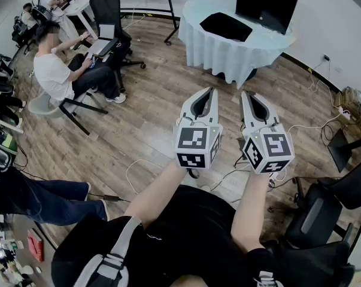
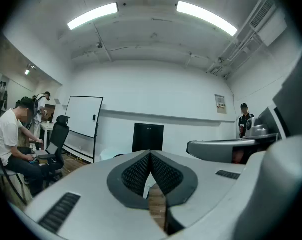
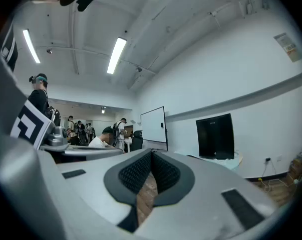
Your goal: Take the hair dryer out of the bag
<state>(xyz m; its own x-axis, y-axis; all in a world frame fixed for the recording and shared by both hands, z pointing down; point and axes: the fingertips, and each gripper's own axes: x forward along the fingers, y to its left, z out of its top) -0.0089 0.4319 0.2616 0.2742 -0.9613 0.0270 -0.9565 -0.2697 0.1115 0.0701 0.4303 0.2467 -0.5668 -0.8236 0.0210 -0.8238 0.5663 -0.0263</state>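
We've not started: the left gripper (image 1: 211,91) and right gripper (image 1: 245,94) are both closed and empty, well back from the table (image 1: 216,54) where what looks like the bag (image 1: 226,26) lies, dryer nowhere visible.

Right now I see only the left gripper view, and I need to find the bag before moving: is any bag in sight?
Observer: Head view shows a black flat item, maybe the bag, on the white-clothed round table ahead, beside the monitor.
Operator: Is the right tool free?
Observer: Right tool is shut, nothing between its jaws.
Operator: Floor?
Observer: White cables lie on the wood floor around you.
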